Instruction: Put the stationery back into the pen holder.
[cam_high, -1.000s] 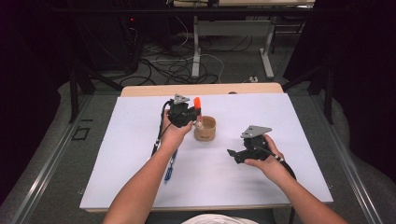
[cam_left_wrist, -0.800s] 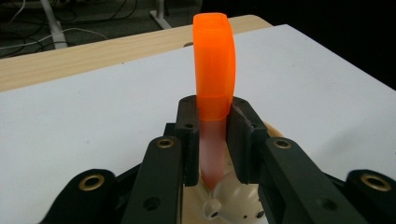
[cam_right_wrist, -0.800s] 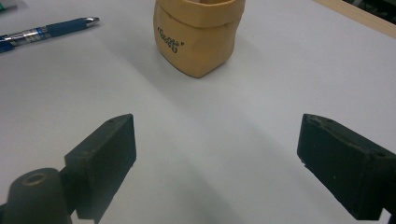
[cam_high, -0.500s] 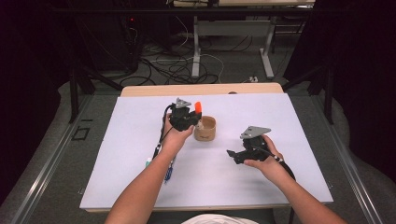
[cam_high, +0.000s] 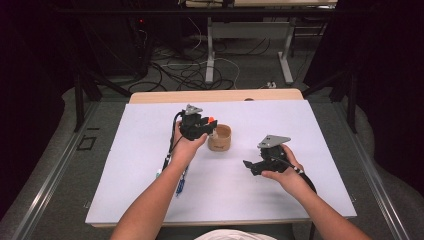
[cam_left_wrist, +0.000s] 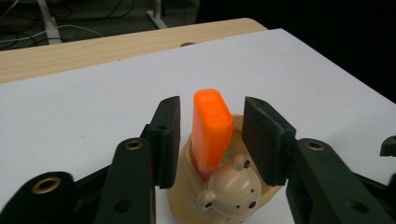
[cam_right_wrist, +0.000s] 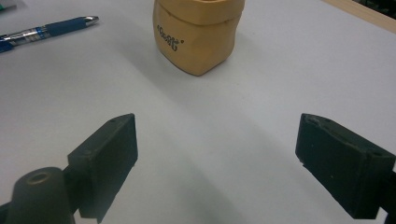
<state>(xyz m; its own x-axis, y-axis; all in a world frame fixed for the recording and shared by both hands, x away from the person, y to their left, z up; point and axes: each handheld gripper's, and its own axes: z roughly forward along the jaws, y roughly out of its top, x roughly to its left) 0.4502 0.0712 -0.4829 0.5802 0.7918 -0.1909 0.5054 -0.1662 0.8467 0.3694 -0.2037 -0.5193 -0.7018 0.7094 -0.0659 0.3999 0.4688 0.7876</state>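
Observation:
A tan cup (cam_high: 221, 139) with a small bear face (cam_left_wrist: 232, 189) stands mid-table on the white mat (cam_high: 125, 150). An orange marker (cam_left_wrist: 212, 123) stands upright in the cup. My left gripper (cam_high: 212, 125) hovers over the cup with the marker between its fingers (cam_left_wrist: 166, 135). Its jaws have just been opening and a gap shows on each side of the marker. My right gripper (cam_high: 251, 168) rests low on the mat to the right of the cup (cam_right_wrist: 198, 35), pointing at it. It is open (cam_right_wrist: 229, 168) with nothing between its jaws.
A blue pen (cam_high: 180, 183) and another pen lie on the mat by the left forearm; the blue pen (cam_right_wrist: 46, 29) also shows left of the cup. A wooden table edge (cam_high: 215, 95) runs behind the mat. Cables and desk legs lie on the floor beyond.
The left gripper's jaws have opened off the orange marker, which now sits a little lower in the cup. Neither hand has shifted.

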